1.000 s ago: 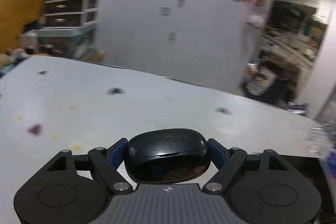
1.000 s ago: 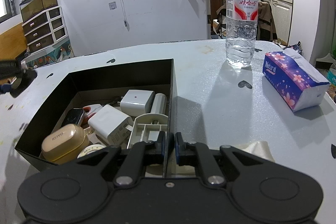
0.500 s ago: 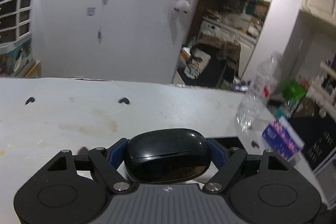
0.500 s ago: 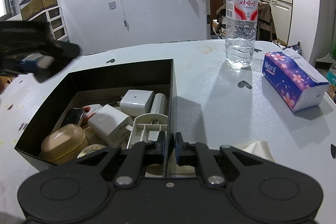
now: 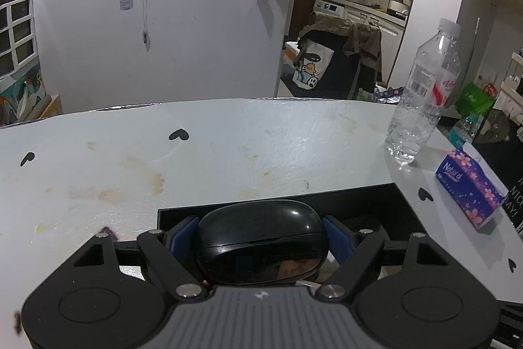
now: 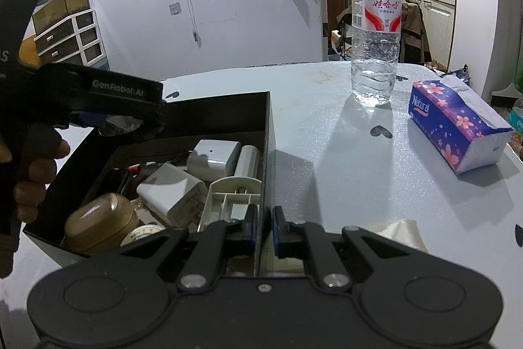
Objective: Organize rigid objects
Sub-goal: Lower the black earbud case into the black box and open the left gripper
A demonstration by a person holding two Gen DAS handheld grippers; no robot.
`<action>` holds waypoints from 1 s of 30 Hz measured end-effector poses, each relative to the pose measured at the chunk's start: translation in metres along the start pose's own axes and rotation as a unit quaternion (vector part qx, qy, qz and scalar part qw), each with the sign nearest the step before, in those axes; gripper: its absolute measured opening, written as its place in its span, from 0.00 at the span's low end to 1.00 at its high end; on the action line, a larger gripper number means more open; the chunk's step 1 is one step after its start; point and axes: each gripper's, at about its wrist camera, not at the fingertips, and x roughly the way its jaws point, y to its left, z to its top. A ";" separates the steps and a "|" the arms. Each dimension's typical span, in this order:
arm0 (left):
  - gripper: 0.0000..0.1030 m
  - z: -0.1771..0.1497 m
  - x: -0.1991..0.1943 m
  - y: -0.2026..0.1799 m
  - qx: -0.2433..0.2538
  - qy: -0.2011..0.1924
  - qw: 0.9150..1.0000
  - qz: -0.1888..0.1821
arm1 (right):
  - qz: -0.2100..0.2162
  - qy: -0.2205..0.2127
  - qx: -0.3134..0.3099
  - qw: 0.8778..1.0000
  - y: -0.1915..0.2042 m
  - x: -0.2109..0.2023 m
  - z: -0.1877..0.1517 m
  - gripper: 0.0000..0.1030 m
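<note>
- Left gripper [image 5: 261, 237]: clamped on glossy black case [image 5: 261, 246], above black box [image 6: 228, 110].
- Right gripper [image 6: 262, 226]: fingers pinching the box's right wall.

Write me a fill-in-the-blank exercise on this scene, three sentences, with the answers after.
1. The left gripper is shut on a glossy ____ earbud case.
2. The right gripper pinches the right wall of the black ____.
3. The tissue pack lies to the ____ of the water bottle in the right wrist view.

Answers: black; box; right
</note>
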 end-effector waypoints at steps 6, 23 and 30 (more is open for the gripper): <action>0.79 -0.001 0.004 0.001 0.004 0.003 1.000 -0.001 | 0.000 0.000 0.000 1.000 0.000 0.000 0.000 0.09; 0.91 0.000 -0.005 -0.001 0.009 -0.001 1.000 -0.007 | 0.000 0.000 -0.001 1.000 0.000 0.000 0.000 0.09; 0.91 0.000 -0.015 0.001 0.008 0.000 1.000 -0.014 | 0.000 0.000 0.000 1.000 0.000 0.000 0.000 0.09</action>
